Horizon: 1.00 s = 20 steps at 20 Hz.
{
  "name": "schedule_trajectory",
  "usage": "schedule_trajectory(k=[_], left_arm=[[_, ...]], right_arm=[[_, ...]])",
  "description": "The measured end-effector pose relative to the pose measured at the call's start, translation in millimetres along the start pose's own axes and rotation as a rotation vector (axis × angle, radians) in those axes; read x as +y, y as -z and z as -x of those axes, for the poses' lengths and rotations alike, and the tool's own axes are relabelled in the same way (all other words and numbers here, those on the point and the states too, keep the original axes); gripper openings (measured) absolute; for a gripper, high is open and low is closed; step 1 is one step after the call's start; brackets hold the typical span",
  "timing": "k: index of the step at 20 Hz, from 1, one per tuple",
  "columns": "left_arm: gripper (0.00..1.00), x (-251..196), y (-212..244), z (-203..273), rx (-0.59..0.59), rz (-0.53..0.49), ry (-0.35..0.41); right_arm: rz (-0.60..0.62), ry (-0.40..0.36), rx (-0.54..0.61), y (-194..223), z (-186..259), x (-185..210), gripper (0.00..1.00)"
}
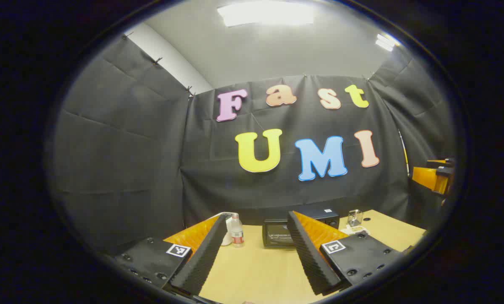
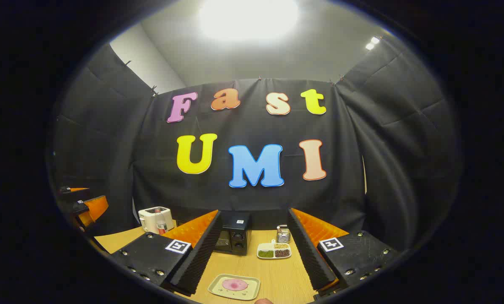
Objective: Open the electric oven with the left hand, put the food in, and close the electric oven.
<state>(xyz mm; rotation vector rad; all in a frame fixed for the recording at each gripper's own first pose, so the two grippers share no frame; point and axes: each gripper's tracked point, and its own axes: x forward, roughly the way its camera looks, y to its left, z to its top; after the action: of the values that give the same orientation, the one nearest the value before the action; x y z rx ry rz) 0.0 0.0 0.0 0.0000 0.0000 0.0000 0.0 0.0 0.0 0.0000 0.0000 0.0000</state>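
Left gripper view: my left claw [image 1: 256, 249] hangs released, fingers spread wide, nothing between them, above the bare near part of the wooden table [image 1: 252, 270]. Straight ahead, at the table's far edge against the wall, sits the electric oven [image 1: 283, 232], its glass door shut. Just left of it stand a small bottle [image 1: 236, 230] and a white appliance partly hidden by my finger. Toward the far right corner is a glass container [image 1: 355, 218].

In the right gripper view my right claw [image 2: 252, 257] is likewise released and empty, poised over the near edge. There lies a pale tray [image 2: 252, 291] carrying the food [image 2: 234, 285], a flat pink piece. Beyond, beside the oven [image 2: 235, 240], a divided dish [image 2: 274, 251] holds green, dark and pale fillings, each in its own compartment; a small holder [image 2: 283, 233] stands behind it.

The oven looks heavy and rigid; I judge the door wants a pull at its top edge, though the handle is too small to make out. The food appears soft, so gripping the tray's stiff rim seems safer.
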Motion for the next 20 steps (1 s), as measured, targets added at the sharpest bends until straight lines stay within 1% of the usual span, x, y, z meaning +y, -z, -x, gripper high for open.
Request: schedule_trajectory(k=[4,7,10,15,17,18,20], left_arm=[[1.0,-8.8,-2.0,2.0,-0.007,0.011,0.003],[1.0,-14.2,-2.9,1.3,-0.007,0.001,-0.001],[1.0,-23.3,-1.2,3.3,-0.002,0.014,0.0],[1.0,-38.5,1.2,-0.8,0.002,0.011,-0.002],[1.0,-46.1,-0.9,-7.9,-0.009,0.007,0.003],[1.0,-48.7,-2.2,-12.2,-0.012,0.004,0.007],[1.0,-57.4,-2.0,-28.1,-0.022,0.003,0.021]], right_arm=[[0.016,0.005,-0.011,-2.9,2.0,-6.7,0.95],[0.029,-0.002,-0.016,-1.4,4.5,-9.7,0.95],[0.028,-0.008,-0.013,0.9,4.5,-13.1,0.95],[0.035,-0.019,-0.047,0.4,3.9,-18.4,0.95],[0.034,-0.025,-0.067,-1.7,5.1,-19.8,0.95],[0.038,-0.018,-0.065,1.5,4.7,-23.4,0.95],[0.04,-0.03,-0.049,7.2,3.2,-21.1,0.95]])
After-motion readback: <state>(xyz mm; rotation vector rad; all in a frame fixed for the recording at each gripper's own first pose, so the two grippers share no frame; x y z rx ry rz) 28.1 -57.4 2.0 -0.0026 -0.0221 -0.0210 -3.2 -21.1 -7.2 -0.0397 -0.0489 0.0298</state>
